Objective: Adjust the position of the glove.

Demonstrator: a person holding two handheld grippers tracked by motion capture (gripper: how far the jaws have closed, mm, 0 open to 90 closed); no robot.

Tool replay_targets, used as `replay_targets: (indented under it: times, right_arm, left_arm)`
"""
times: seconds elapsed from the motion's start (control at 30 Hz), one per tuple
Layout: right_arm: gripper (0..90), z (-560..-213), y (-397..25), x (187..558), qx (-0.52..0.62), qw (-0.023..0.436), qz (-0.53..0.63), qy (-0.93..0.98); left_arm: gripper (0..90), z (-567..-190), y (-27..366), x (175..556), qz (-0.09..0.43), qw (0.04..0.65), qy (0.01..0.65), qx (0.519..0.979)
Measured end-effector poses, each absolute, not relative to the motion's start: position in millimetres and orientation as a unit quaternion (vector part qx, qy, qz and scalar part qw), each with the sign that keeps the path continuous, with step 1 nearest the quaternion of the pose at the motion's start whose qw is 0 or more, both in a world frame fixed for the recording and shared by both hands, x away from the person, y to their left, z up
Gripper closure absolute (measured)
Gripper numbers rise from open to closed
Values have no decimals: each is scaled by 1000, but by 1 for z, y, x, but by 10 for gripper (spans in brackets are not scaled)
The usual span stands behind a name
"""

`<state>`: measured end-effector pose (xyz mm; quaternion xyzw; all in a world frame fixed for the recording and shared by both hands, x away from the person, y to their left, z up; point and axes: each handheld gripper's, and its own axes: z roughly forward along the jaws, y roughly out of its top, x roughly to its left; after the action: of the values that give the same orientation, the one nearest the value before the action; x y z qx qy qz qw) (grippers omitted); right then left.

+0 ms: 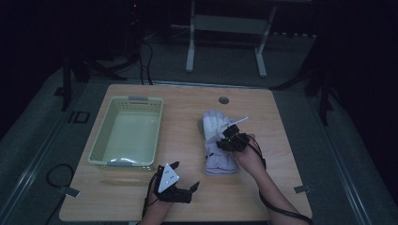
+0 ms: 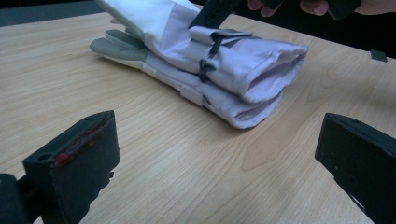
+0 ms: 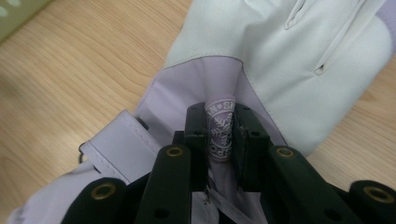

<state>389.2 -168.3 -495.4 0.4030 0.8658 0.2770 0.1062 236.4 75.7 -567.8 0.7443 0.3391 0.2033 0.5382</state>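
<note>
right gripper (image 3: 219, 135): jaws pinch the gloves (image 1: 217, 140) at snowflake patch | gloves: probably two stacked, cuffs toward person, fingertips away | left gripper (image 2: 215, 154): wide open, empty

I see a dim room, grey carpeted floor (image 1: 300, 79), light wooden desk (image 1: 187, 197), white metal frame (image 1: 225, 42) standing behind it, black cables (image 1: 145, 61) trailing at back left.
</note>
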Motion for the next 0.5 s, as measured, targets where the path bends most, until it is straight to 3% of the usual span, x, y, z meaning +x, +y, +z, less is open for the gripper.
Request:
replay_targets:
  times: [0.1, 0.37, 0.5]
  right_arm:
    - [763, -496, -173, 390, 407, 104, 279, 863]
    - [621, -488, -176, 386, 391, 106, 310, 860]
    - [436, -477, -183, 382, 373, 101, 350, 853]
  left_arm:
    - [0, -568, 76, 236, 204, 538, 339, 745]
    - [0, -568, 75, 237, 204, 535, 341, 745]
    - [0, -568, 77, 237, 201, 538, 343, 743]
